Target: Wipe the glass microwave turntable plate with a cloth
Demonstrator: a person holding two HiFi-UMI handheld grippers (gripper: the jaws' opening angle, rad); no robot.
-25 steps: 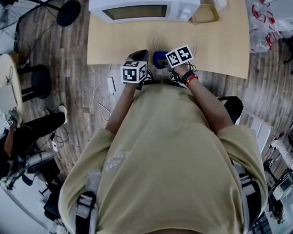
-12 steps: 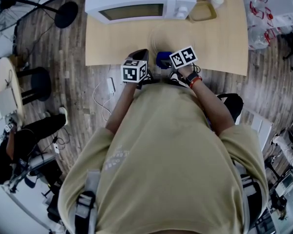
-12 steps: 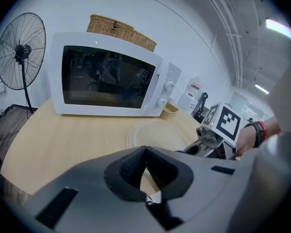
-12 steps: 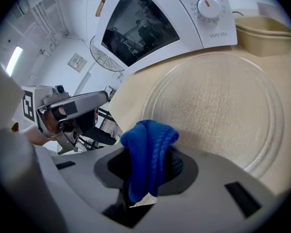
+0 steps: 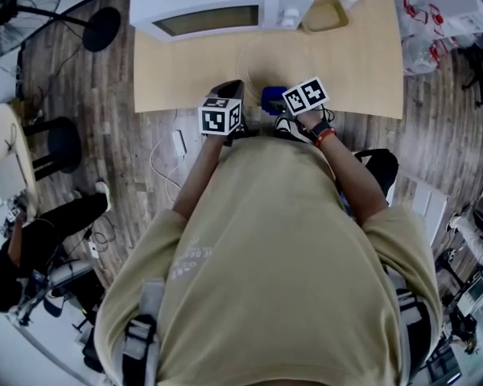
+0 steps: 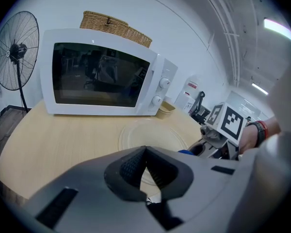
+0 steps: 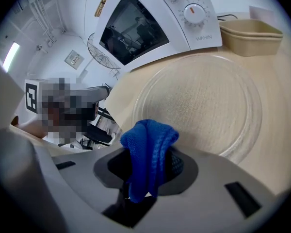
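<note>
The clear glass turntable plate (image 7: 199,101) lies flat on the light wooden table (image 5: 177,75), in front of the white microwave (image 5: 217,6); it shows faintly in the head view as the plate (image 5: 274,63) and in the left gripper view as the plate (image 6: 153,137). A blue cloth (image 7: 148,152) is pinched in my right gripper (image 7: 148,166), which hovers at the plate's near edge; the cloth (image 5: 274,99) peeks out beside the marker cube. My left gripper (image 6: 145,166) is shut with nothing in it, near the table's front edge, left of the plate.
A tan tray (image 7: 250,33) sits right of the microwave, a wicker basket (image 6: 114,25) on top of it. A standing fan (image 6: 14,50) is at the left. A person (image 5: 32,240) sits on the floor at the left, by a stool (image 5: 60,147).
The view has shifted slightly; both grippers stay at the table's front edge, the right one edging a little right with the cloth.
</note>
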